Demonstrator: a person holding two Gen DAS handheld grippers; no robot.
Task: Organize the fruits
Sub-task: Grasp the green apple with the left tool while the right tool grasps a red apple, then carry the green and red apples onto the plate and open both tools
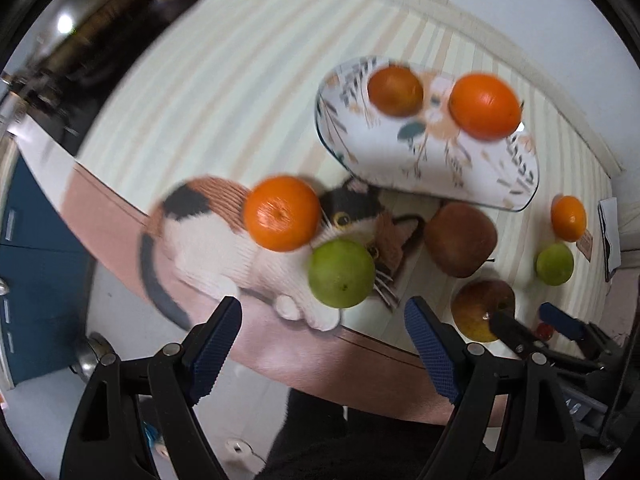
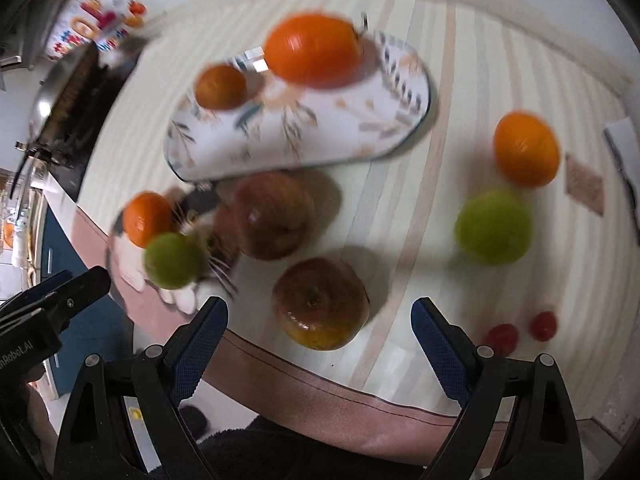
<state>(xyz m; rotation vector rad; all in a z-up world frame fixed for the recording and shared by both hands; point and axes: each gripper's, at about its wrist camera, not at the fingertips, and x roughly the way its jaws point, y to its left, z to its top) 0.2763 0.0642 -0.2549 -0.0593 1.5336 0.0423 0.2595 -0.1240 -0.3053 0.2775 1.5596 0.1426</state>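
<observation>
Both our grippers hover over the near edge of the tabletop [image 2: 400, 208], fingers apart and holding nothing.

Our left gripper [image 1: 324, 344] faces a green fruit [image 1: 341, 273] touching an orange [image 1: 282, 213] on the cat mat [image 1: 208, 240], close to the edge. Our right gripper [image 2: 320, 340] frames an apple [image 2: 320, 303]; a second apple [image 2: 272, 216] sits beyond. Two oranges lie on the patterned tray [image 2: 320, 136]. Bare striped cloth lies between the apples and the right-hand green fruit [image 2: 493, 225].

Partial white lettering "nRobot.AI" on the left tongs [image 2: 76, 284] body, other print too blurred
</observation>
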